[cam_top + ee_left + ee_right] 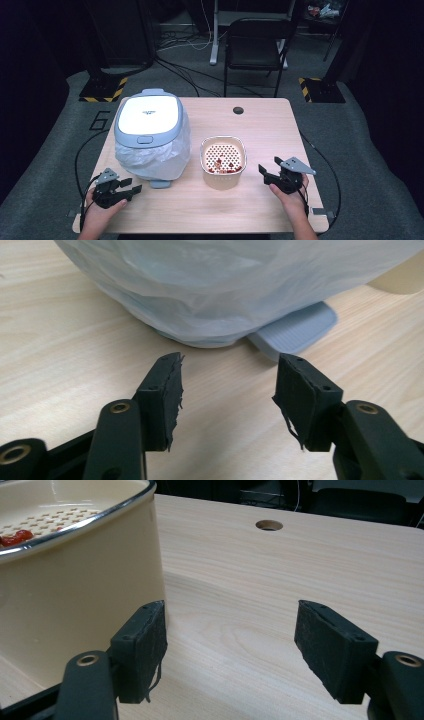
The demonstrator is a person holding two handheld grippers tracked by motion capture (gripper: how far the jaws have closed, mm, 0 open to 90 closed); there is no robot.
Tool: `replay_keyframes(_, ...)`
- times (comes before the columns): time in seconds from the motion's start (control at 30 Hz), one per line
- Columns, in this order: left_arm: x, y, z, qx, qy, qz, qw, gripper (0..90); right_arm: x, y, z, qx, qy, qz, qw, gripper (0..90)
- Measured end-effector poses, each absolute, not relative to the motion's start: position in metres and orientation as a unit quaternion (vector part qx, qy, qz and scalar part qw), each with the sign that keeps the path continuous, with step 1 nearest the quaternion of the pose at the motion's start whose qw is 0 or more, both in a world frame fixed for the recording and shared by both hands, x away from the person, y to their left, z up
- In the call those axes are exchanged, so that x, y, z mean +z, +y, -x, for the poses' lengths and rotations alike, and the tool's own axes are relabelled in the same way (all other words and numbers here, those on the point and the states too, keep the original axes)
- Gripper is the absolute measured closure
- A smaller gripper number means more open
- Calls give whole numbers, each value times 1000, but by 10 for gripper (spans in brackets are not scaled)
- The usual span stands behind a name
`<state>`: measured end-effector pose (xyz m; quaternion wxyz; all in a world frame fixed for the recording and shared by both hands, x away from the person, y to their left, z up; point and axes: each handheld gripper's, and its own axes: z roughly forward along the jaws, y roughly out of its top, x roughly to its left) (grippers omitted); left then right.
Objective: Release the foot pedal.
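Wooden table (260, 200) with a pedal bin (150, 131) at about ten o'clock from its middle, lid down, white liner bag (172, 160) hanging over the sides, grey foot pedal (159, 184) jutting toward the near edge. Cream strainer tub (223, 161) just at three o'clock of the bin, apart from it, red scraps (222, 166) lying on its perforated floor. Left gripper (131, 189) low at eight o'clock of the bin, jaws spread wide and holding nothing; in the left gripper view, pedal (295, 330) slightly ahead at one o'clock of the gap, not yet between the pads. Right gripper (268, 169) at three o'clock of the tub, jaws moderately apart and empty; in the right gripper view, tub wall (80, 595) just beside the left pad (145, 645), whether touching or not impossible to say. Likely step: press the pedal to lift the lid, grasp the tub, tip the scraps in. To do it well: bring the left gripper squarely over the pedal's ribbed top and push straight down, not sideways, lest the bin slide. For the right, straddle the tub's rim so one pad sits inside, one outside, then close firmly. Keep the tub level until over the opened bin, and clear of the liner.
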<state>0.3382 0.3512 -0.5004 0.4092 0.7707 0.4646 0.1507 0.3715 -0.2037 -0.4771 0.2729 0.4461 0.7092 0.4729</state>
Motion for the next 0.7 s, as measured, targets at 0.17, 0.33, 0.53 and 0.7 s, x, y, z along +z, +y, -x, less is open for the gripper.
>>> replay_keyframes(0.17,-506,358,-342,169,462,-775,396,439,-486,-205,-374,470,713,-450,263,290)
replay_keyframes(0.33,-511,359,-344,203,452,-774,394,421,-496,-208,-379,468,710,-469,238,296)
replay_keyframes(0.53,-513,361,-346,212,456,-771,391,389,-501,-211,-381,448,714,-478,246,288)
replay_keyframes(0.7,-515,363,-348,215,462,-768,389,374,-504,-212,-382,441,713,-484,249,272)
